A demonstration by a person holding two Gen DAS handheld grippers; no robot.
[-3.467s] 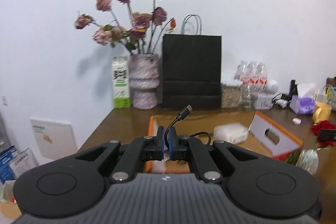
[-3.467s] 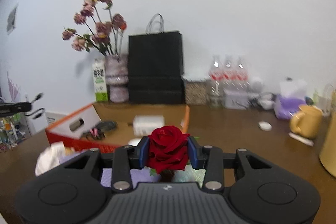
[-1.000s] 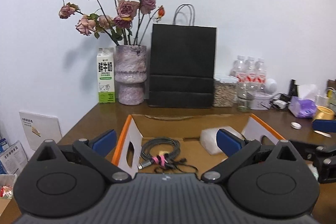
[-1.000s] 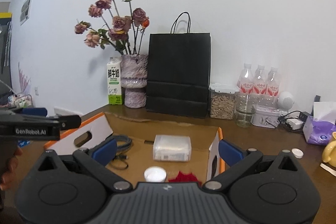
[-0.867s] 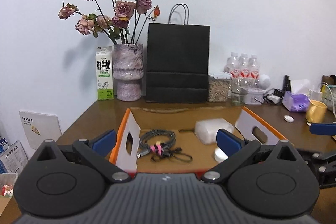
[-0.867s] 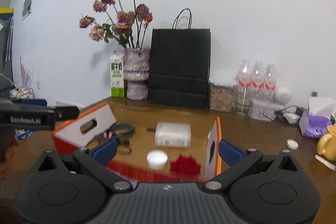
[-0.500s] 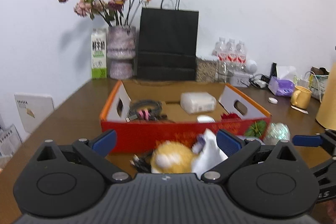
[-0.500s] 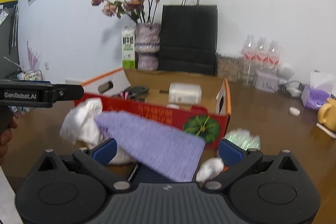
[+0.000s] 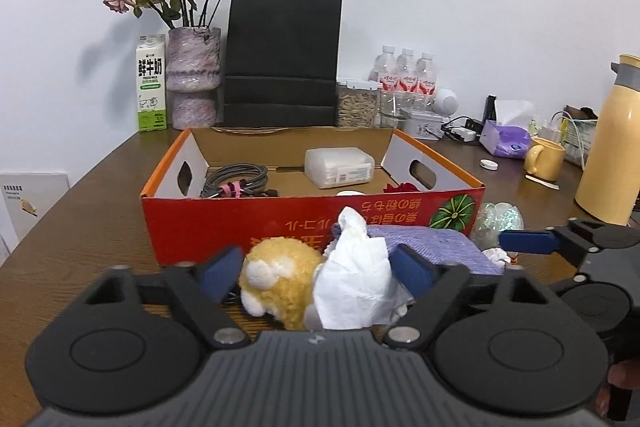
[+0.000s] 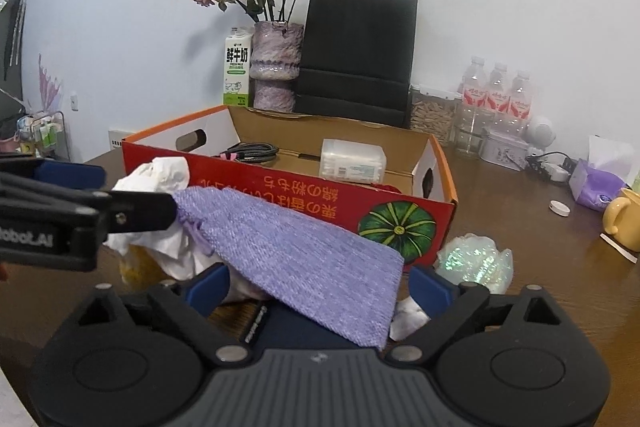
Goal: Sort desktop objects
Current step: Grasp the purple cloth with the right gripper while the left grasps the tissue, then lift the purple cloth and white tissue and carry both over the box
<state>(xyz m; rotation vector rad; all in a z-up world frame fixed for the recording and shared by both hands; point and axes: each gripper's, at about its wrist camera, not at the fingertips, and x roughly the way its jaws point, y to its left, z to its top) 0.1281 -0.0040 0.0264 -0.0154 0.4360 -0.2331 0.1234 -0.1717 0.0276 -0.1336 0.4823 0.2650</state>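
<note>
Brown wooden desk against a white wall, pretty cluttered. One red cardboard box [image 9: 280, 223] sits in the middle, holding one coiled cable [image 9: 236, 181], one clear plastic case [image 9: 340, 167] and one red rose [image 9: 402, 187]. Behind it: one black paper bag [image 9: 282, 59], one milk carton [image 9: 151, 83], one vase [image 9: 194, 77] of dried roses, three water bottles [image 9: 406, 75].

Left gripper [image 9: 316, 273] is closing, blue pads either side of one yellow plush toy [image 9: 280, 277] and a crumpled white tissue [image 9: 354, 275] but not squeezing yet. Right gripper [image 10: 318, 287] is closing too, straddling one purple knitted cloth [image 10: 296, 247] draped over a dark blue thing in front of the box, no grip yet.
</note>
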